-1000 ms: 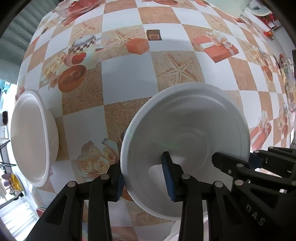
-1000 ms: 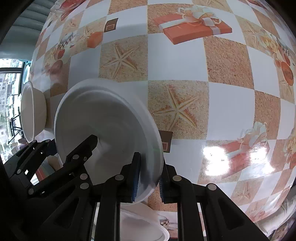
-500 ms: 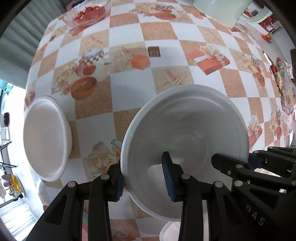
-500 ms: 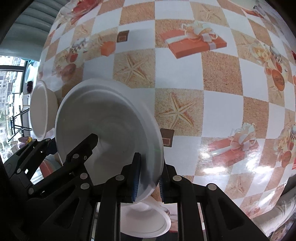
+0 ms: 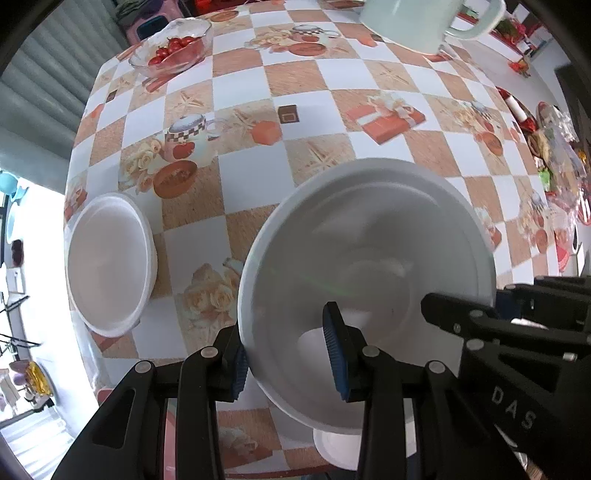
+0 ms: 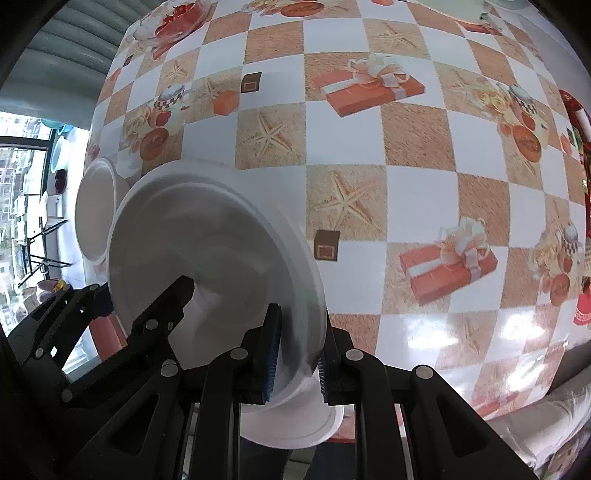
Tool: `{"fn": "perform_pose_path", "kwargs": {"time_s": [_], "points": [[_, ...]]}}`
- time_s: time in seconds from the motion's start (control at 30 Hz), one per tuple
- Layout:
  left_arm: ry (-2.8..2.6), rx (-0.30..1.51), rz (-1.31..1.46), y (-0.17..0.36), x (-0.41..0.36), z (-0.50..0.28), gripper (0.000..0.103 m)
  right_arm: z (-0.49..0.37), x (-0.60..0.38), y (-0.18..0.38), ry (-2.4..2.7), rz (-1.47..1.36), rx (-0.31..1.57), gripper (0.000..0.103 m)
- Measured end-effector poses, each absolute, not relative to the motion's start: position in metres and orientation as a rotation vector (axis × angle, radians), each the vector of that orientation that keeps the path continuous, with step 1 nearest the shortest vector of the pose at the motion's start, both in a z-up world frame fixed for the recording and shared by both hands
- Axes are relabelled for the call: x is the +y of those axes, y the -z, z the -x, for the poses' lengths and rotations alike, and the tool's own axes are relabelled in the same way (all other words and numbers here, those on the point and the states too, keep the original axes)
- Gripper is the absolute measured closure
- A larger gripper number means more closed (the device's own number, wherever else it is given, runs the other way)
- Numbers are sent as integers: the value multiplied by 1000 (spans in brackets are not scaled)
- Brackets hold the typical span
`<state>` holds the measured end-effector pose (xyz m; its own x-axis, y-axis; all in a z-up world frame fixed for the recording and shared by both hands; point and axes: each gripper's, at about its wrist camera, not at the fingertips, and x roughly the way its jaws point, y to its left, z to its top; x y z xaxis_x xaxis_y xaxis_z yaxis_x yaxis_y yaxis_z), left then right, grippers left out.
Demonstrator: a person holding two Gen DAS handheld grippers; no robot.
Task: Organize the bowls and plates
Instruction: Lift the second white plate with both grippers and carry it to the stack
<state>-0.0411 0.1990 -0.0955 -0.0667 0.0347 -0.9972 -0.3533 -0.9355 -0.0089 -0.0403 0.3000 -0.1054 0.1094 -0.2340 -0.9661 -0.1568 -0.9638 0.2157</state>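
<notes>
1. Left wrist view: your left gripper is clamped on the near rim of a white bowl. One blue pad sits outside the wall and the other inside it.
2. Same view: you hold the bowl up off the checkered tablecloth, its open side facing the camera. Your right gripper reaches in from the right and meets the bowl's right rim.
3. Same view: a second white bowl rests on the cloth to the left, well apart from the held one. Part of a white dish shows below the held bowl. A glass bowl of red fruit and a pale green mug stand at the far end.
4. Right wrist view: your right gripper has its pads closed tight on the bowl's thin rim, with the bowl tilted to the left. Your left gripper grips the opposite edge.
5. Same view: the other bowl lies behind at the left, partly hidden, and the white dish sits beneath the fingers.
</notes>
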Motion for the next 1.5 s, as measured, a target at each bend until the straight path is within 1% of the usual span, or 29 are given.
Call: {"fn": "perform_pose_path", "kwargs": {"time_s": [0.6,0.7,0.97,1.33,1.5], "points": [[-2030,413,1849,73,197,-9,64,-9,290,85,2028,-2301,-440,84],[-1979,439,1853,75,200,-16,64,-21,290,87,2018,-2323,-444,81],[-1862,510,1861,89,203,-45,64,-54,293,102,1952,-2404,-488,81],[-1772,526,1907,110,204,-56,64,-69,291,124,1893,-2469,-526,81],[-1748,532,1921,118,203,-60,63,-64,286,135,1870,-2493,-510,81]]}}
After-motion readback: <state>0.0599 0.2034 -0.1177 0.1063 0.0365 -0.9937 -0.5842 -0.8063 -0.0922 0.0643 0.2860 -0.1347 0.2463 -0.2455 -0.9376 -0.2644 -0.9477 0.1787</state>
